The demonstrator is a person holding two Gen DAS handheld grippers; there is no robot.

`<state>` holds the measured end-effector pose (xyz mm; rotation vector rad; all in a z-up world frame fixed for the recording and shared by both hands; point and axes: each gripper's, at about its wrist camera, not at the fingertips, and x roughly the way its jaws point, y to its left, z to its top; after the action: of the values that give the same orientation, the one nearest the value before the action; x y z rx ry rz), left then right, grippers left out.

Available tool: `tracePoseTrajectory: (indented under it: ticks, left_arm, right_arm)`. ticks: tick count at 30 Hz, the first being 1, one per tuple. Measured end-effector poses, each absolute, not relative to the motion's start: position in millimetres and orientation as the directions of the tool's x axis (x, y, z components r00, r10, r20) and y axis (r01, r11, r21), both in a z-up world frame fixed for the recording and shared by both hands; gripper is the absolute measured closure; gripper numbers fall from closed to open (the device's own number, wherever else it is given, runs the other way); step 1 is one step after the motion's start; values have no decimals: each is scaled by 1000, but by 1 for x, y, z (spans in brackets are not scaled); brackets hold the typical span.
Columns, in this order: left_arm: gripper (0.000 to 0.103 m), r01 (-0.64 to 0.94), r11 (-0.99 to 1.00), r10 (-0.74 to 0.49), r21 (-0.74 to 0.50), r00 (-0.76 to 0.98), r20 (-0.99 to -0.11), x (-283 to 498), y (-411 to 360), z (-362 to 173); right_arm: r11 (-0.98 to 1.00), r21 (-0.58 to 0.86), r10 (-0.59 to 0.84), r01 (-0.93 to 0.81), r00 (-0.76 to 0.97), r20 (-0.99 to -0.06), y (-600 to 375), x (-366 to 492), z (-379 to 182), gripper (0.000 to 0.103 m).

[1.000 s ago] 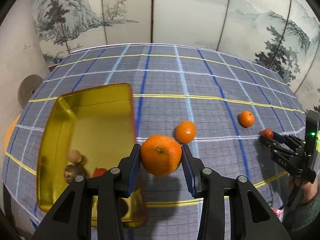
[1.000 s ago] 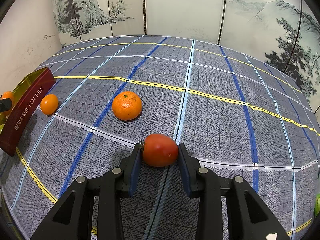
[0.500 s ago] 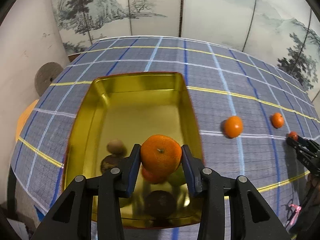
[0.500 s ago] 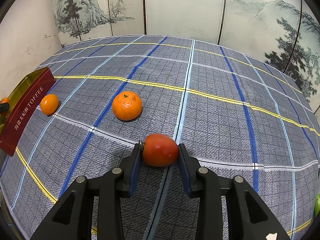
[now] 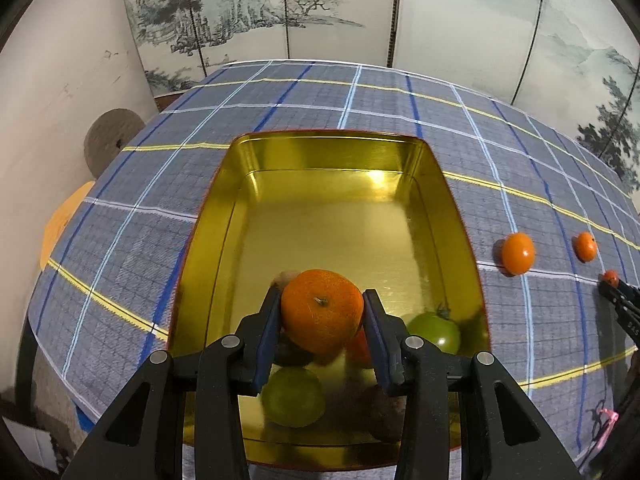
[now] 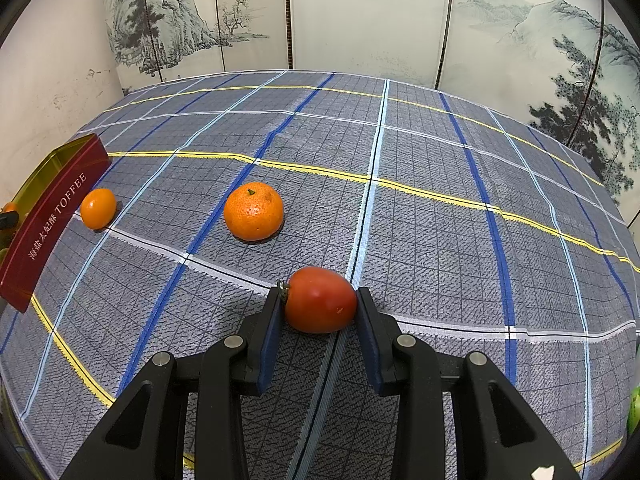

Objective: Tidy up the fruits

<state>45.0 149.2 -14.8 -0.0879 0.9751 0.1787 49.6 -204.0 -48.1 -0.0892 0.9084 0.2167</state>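
Leftmost: gold tin (image 5: 320,152), near-left on the checked tabletop (image 5: 500,160); a green tomato (image 5: 434,332), a pale green fruit (image 5: 294,396) and brown fruits sit at its near end.

Over it: left gripper (image 5: 322,316), fingers clamped on a mandarin (image 5: 322,312) hanging above those fruits.

Advice: lower it onto bare floor farther in, then part the fingers, so nothing gets bruised.

Right of tin: small orange (image 5: 518,253) and loose mandarin (image 6: 253,211), both on the cloth.

Rightmost: right gripper (image 6: 320,304), fingers closed on a red tomato (image 6: 320,300) at tabletop level.
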Motion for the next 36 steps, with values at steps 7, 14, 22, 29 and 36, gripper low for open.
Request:
tracePoseTrajectory:
  ticks: [7, 14, 22, 29, 36]
  left_arm:
    - [62, -181, 983, 105, 8, 533, -839, 43, 149, -22]
    - [61, -169, 985, 111, 23, 531, -840, 45, 146, -26]
    - [61, -158, 987, 118, 39, 531, -839, 45, 144, -26]
    - [61, -157, 987, 122, 43, 531, -838, 45, 144, -26]
    - [61, -156, 987, 121, 44, 531, -839, 46, 143, -26]
  right_arm:
    - [974, 15, 149, -224, 595, -790, -204, 50, -48, 70]
    - [974, 15, 149, -224, 595, -790, -204, 50, -48, 70]
    - [974, 15, 149, -224, 595, -790, -204, 50, -48, 70]
    - [974, 15, 149, -224, 595, -790, -204, 50, -48, 70]
    - [974, 15, 149, -225, 595, -790, -204, 50, -48, 69]
